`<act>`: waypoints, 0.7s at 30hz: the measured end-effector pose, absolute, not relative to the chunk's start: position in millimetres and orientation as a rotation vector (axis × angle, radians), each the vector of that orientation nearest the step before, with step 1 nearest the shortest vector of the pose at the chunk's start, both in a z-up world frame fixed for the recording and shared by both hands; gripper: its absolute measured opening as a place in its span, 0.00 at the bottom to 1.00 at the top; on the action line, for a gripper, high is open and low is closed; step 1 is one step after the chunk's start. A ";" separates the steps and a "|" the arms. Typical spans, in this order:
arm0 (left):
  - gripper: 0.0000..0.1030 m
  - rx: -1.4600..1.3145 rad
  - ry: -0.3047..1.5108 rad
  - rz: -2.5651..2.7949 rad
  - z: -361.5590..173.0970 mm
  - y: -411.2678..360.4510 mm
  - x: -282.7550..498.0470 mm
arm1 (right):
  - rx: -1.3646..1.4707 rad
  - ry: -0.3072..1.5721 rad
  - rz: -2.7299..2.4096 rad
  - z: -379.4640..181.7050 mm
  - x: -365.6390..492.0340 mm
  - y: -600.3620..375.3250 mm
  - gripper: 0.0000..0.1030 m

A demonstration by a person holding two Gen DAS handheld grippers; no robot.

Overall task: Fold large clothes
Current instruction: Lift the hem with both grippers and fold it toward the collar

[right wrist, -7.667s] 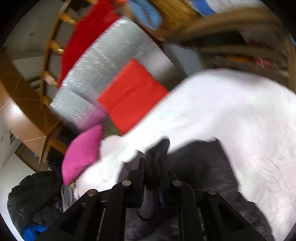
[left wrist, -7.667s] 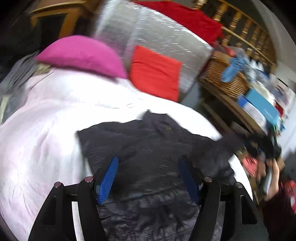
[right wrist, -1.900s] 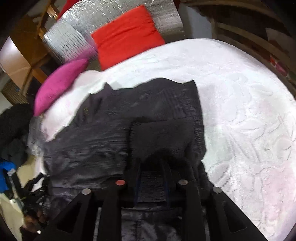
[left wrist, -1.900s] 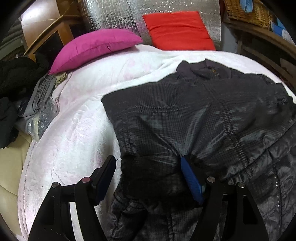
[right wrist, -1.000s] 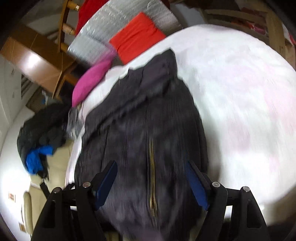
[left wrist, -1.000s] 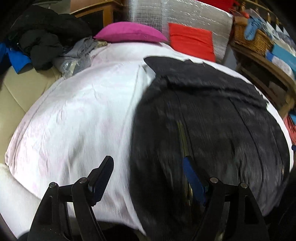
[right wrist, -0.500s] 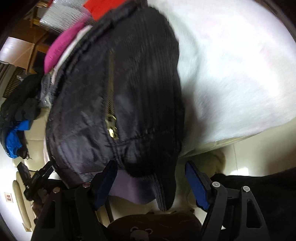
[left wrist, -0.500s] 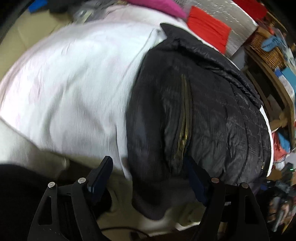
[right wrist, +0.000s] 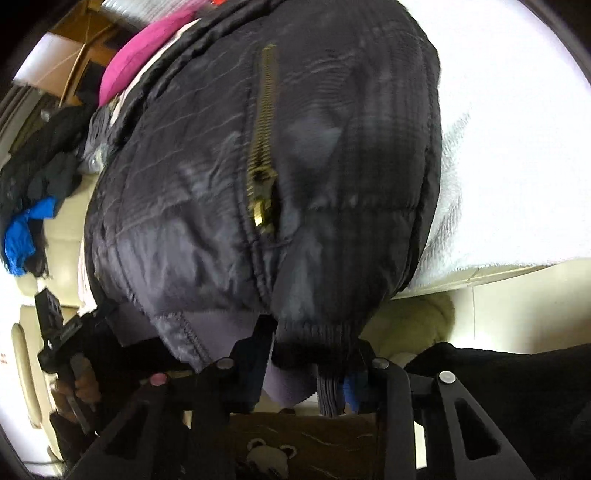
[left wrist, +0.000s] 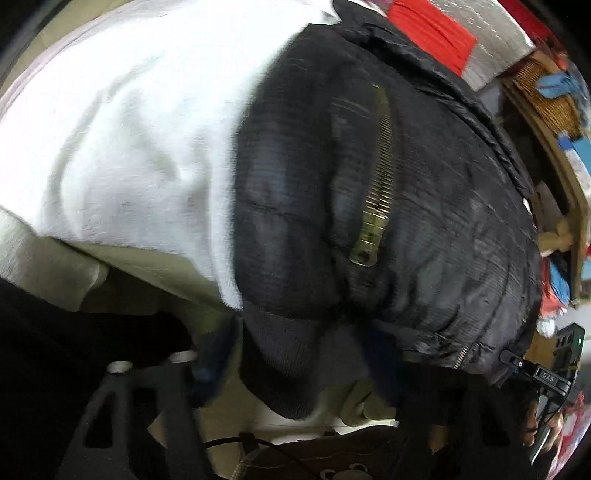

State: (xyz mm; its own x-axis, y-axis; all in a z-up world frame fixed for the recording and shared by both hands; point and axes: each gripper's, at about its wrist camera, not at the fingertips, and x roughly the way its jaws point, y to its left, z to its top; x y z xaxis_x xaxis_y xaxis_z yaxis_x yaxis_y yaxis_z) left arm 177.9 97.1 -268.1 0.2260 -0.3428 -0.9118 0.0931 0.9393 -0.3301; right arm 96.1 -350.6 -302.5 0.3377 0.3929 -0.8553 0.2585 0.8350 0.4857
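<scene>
A black jacket point(left wrist: 424, 192) lies zipped on a white blanket point(left wrist: 122, 122), its ribbed hem point(left wrist: 295, 354) hanging over the bed edge toward me. My left gripper point(left wrist: 295, 373) stands spread wide, the hem sagging between its fingers at 6 o'clock; I cannot tell if they touch cloth. My right gripper point(right wrist: 306, 362) is also spread, straddling the hem's other corner. Only the left view shows the red cushion point(left wrist: 432, 33) and wicker basket point(left wrist: 546, 96) at 1 o'clock; only the right shows the pink pillow point(right wrist: 144, 55) at 11 and dark clothes point(right wrist: 40, 158) at 9.
</scene>
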 end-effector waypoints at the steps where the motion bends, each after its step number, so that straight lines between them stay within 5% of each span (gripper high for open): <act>1: 0.46 -0.205 1.303 -0.312 -267.3 94.1 176.7 | 0.609 1.241 0.110 -299.4 94.6 -347.2 0.35; 4: 0.46 -0.177 1.298 -0.320 -266.2 86.7 176.9 | 0.625 1.229 0.143 -297.2 92.1 -347.0 0.37; 6: 0.55 -0.211 1.311 -0.332 -266.9 87.6 178.6 | 0.673 1.263 0.121 -307.3 96.5 -351.2 0.38; 7: 0.70 -0.228 1.321 -0.340 -268.5 84.7 182.2 | 0.700 1.280 0.116 -315.5 94.5 -363.5 0.44; 8: 0.75 -0.252 1.332 -0.349 -271.3 88.2 183.6 | 0.727 1.296 0.123 -320.3 96.9 -364.3 0.65; 10: 0.75 -0.266 1.348 -0.357 -275.8 88.9 184.3 | 0.746 1.294 0.153 -322.4 100.3 -360.5 0.71; 12: 0.67 -0.235 1.342 -0.374 -276.7 85.6 182.5 | 0.687 1.272 0.168 -317.5 100.8 -352.4 0.68; 14: 0.43 -0.193 1.330 -0.387 -272.9 79.0 179.0 | 0.605 1.279 0.174 -308.7 96.4 -342.5 0.37; 15: 0.40 -0.170 1.325 -0.389 -270.4 75.9 177.7 | 0.575 1.295 0.165 -305.9 95.0 -339.9 0.28; 17: 0.14 -0.152 1.323 -0.403 -265.8 72.0 177.6 | 0.563 1.309 0.156 -297.7 87.6 -341.5 0.21; 21: 0.08 -0.163 1.266 -0.468 -238.7 68.9 175.9 | 0.558 1.223 0.205 -263.7 76.2 -343.8 0.18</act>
